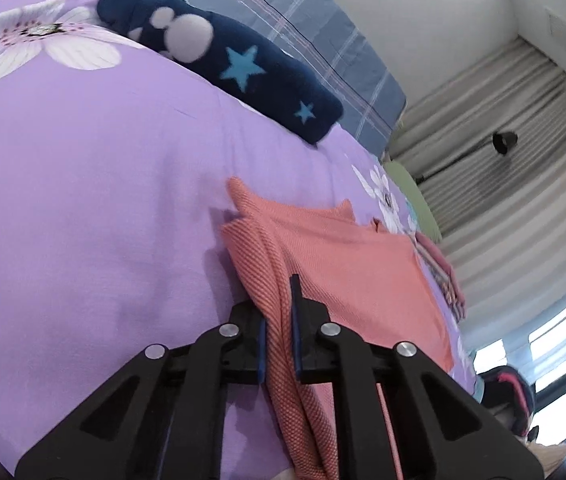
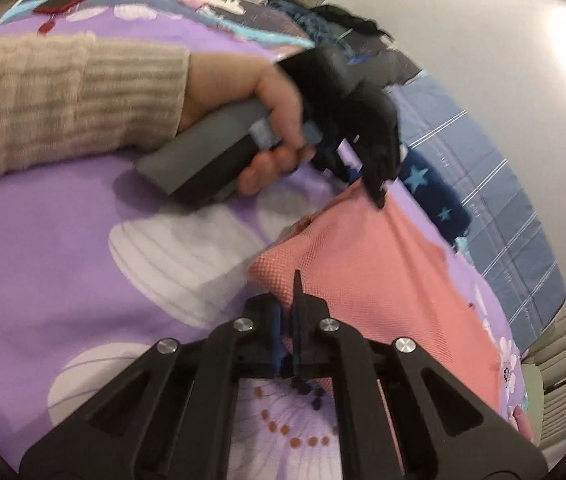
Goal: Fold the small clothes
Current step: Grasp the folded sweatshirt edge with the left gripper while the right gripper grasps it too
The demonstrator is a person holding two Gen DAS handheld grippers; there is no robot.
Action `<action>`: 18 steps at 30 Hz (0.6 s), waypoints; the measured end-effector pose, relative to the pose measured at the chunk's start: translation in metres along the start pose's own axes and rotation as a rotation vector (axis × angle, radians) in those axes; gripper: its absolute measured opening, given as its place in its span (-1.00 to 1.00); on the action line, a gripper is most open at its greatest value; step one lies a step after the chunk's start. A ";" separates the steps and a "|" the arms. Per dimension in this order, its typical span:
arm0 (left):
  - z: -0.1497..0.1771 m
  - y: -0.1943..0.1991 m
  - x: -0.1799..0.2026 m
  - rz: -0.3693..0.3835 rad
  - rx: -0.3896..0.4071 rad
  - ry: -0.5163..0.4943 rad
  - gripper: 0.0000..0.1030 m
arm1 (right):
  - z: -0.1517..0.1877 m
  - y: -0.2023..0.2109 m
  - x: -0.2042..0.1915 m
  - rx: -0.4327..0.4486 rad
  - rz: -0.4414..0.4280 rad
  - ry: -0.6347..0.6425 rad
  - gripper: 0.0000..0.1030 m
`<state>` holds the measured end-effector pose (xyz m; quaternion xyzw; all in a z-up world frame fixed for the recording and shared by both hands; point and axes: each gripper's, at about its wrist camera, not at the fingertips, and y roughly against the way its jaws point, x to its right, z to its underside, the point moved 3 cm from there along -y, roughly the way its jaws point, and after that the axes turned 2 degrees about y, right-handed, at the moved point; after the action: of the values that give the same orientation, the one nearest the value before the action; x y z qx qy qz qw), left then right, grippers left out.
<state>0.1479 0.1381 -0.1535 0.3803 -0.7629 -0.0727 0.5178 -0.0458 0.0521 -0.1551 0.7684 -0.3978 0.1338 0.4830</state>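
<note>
1. Pinched between the blue pads of the left hand-held gripper [image 1: 279, 344], a bunched edge of the coral knit garment [image 1: 347, 264] runs up through nearly closed jaws; the rest lies spread on the purple floral bedsheet [image 1: 83, 200].
2. Across the cloth, the right hand-held gripper [image 2: 287, 332] has its jaws almost together on the garment's near corner, though how much fabric sits inside is hard to tell.
3. Judged risk: the left grip holds a thick gathered bundle, not a flat edge, so layers could slip out unevenly and skew the fold.
4. If the two hand-held grippers pull apart too hard, the thinner right-hand corner would likely slip free first.
5. Beyond the garment, a navy star-patterned sock [image 1: 219, 60] lies well apart near the blue plaid pillow [image 1: 323, 40], unlikely to interfere.
</note>
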 end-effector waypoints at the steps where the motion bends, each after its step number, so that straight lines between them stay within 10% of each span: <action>1: 0.000 0.000 0.001 -0.003 0.003 -0.006 -0.83 | -0.001 0.001 -0.001 0.007 0.015 0.009 -0.92; 6: 0.000 -0.002 0.000 -0.013 -0.005 -0.004 -0.78 | 0.002 0.000 0.002 -0.013 -0.034 -0.012 -0.79; 12: 0.000 -0.006 0.001 -0.017 -0.031 -0.009 -0.70 | 0.005 0.006 -0.004 -0.019 0.043 0.014 -0.08; 15: -0.005 -0.012 0.001 -0.033 -0.041 -0.003 -0.70 | -0.003 -0.006 -0.003 -0.033 0.056 -0.002 -0.11; 17: -0.007 -0.012 0.001 -0.045 -0.041 0.004 -0.75 | -0.006 -0.017 0.002 -0.057 0.025 -0.018 -0.93; 18: -0.008 -0.012 0.003 -0.047 -0.037 0.005 -0.79 | -0.005 -0.017 0.003 -0.066 0.030 -0.029 -0.92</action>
<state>0.1602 0.1301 -0.1532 0.3888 -0.7508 -0.0980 0.5249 -0.0297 0.0589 -0.1614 0.7480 -0.4205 0.1168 0.5000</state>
